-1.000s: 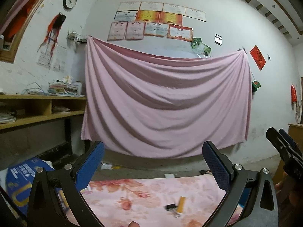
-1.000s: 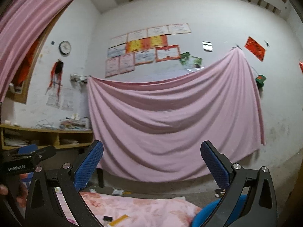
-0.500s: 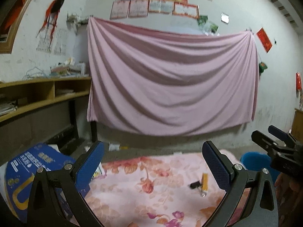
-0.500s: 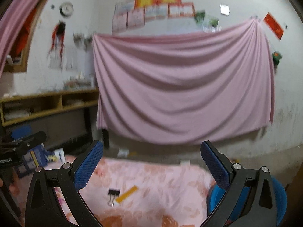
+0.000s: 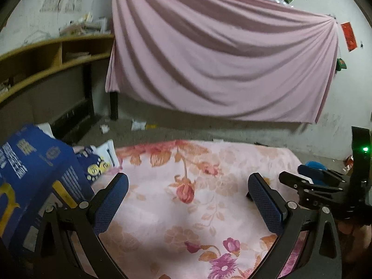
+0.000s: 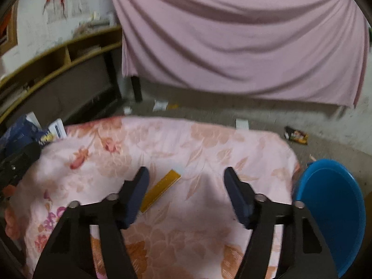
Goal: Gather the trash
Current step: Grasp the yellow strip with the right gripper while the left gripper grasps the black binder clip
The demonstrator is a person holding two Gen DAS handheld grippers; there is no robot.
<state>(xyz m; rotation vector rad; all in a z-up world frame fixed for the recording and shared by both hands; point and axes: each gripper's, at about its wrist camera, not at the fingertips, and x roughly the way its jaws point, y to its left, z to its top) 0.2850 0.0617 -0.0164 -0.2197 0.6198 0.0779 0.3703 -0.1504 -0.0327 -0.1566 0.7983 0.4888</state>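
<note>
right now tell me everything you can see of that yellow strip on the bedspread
The yellow strip is a flat, narrow, golden-yellow piece, like a wrapper or card, with a pale end toward the far side. It lies flat and diagonal on the floral pink cloth, its near end partly hidden behind a finger of the right gripper, whose jaws stand open above it. Blur hides any print. Whether the finger touches it cannot be told.

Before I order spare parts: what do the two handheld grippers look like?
Both are alike: the left gripper and right gripper have matte black angular frames with silver pivot bolts, each with two fingers faced in textured dark-blue pads. A small green light glows on the right unit. No cables or sleeves show.
</note>
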